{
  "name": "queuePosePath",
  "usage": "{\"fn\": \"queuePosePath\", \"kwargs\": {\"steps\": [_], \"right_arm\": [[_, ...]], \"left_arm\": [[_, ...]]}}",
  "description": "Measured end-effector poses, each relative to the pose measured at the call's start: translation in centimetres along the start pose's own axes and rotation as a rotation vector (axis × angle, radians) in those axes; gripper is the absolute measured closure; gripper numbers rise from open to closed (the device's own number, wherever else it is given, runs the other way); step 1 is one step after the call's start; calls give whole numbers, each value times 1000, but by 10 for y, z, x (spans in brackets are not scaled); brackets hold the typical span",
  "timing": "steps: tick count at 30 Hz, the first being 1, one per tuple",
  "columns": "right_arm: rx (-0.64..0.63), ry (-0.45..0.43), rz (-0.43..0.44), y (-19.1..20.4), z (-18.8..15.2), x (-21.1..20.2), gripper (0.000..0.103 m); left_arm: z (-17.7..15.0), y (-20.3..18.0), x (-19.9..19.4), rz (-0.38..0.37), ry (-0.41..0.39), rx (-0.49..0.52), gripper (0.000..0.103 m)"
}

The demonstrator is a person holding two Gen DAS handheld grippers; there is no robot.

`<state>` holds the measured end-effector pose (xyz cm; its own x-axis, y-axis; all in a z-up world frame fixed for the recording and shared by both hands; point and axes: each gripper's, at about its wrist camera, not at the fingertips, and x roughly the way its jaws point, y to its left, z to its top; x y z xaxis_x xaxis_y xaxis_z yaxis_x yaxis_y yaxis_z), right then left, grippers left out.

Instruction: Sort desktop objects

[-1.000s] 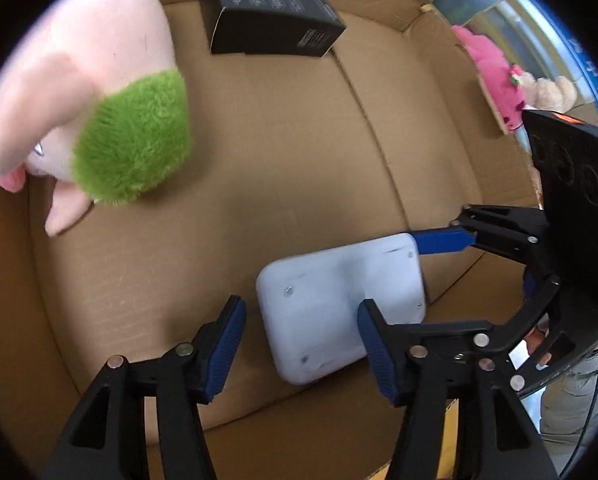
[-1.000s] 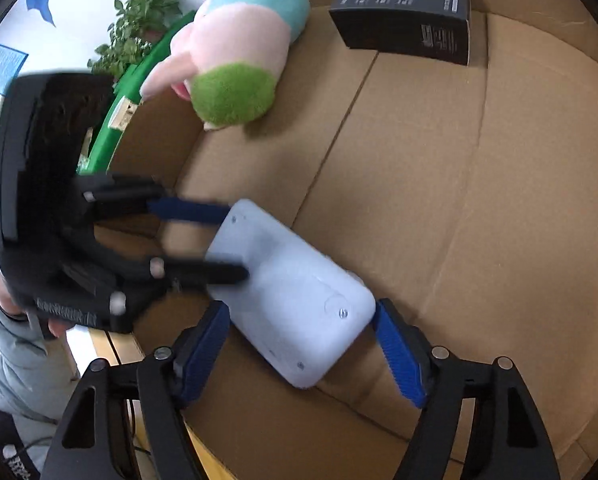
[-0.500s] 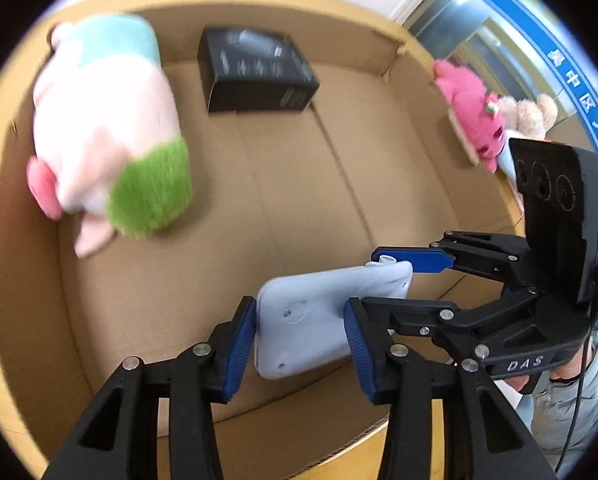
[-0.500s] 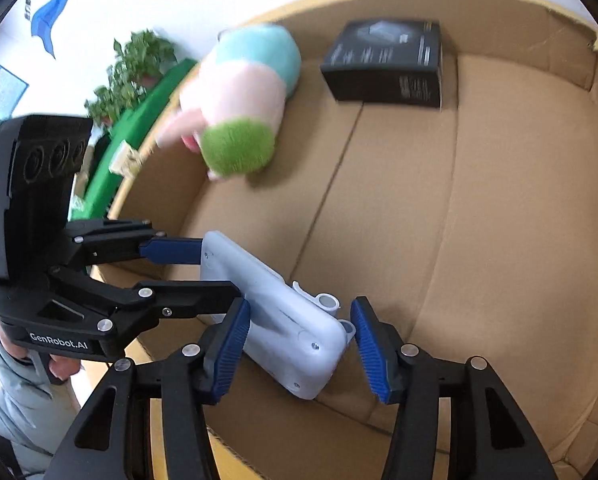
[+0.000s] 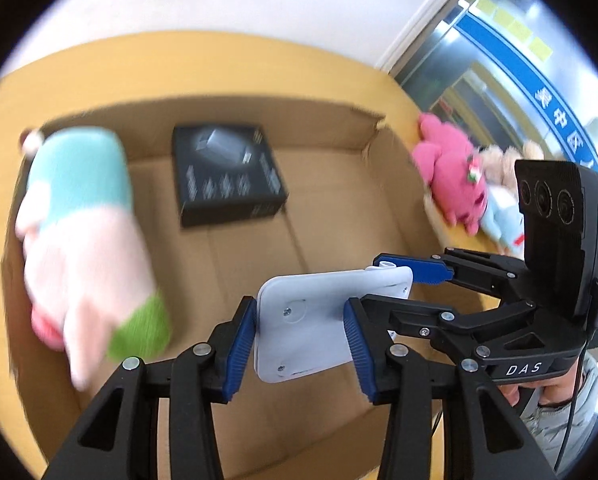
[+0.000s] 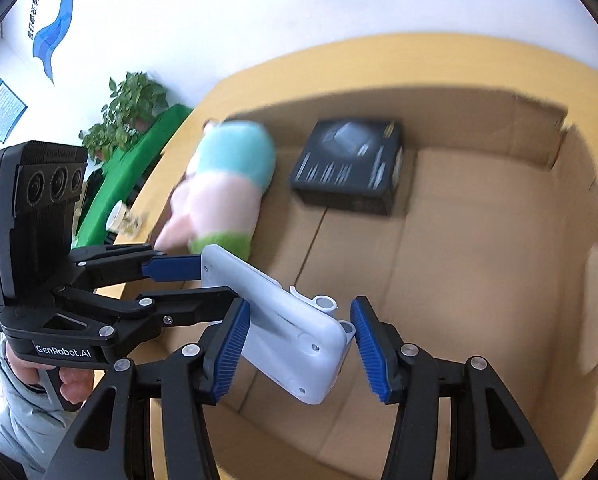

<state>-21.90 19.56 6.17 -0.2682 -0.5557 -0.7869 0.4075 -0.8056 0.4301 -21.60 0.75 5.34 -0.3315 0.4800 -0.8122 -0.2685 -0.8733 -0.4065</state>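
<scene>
A pale grey flat device [image 5: 319,320] hangs in the air above the open cardboard box [image 5: 339,216]. Both grippers hold it from opposite ends. My left gripper [image 5: 299,340] is shut on its near end. My right gripper [image 6: 295,344] is shut on the other end of the device [image 6: 287,340], its left pad pressed on and its right pad just off the corner. Each gripper shows in the other's view, the right one [image 5: 403,284] and the left one [image 6: 203,284]. A plush toy [image 5: 83,248] and a black carton [image 5: 223,172] lie in the box.
The box stands on a yellow table [image 5: 179,64]. Pink and beige plush toys [image 5: 455,176] lie on the table right of the box. A green bench [image 6: 131,176] and a potted plant [image 6: 127,108] stand beyond the table on the left. The box floor [image 6: 479,264] right of the carton is bare.
Both grippers closed onto the grey device and lifted it off the box floor. They have risen and pulled back, so the whole box and table edge now show.
</scene>
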Motion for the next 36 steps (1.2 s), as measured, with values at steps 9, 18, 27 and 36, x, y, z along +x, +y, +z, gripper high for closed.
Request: {"fn": "queuePosePath", "kwargs": {"steps": [9,18,27,36], "right_arm": [[66,-40,-65,-67,73,-9,51],[170,-26,-96,-149,120,23,51],[188,-53,-180,-167,121,44,54],[47,-192,-271,-109,107,-22,28]], "left_arm": [[84,-4,45,-45,-20,-37,59],[138,6,117,-38,20,-106,61],[138,12,146,-29,76,-152,64],[132,-26,47,20,-135,16,57]]}}
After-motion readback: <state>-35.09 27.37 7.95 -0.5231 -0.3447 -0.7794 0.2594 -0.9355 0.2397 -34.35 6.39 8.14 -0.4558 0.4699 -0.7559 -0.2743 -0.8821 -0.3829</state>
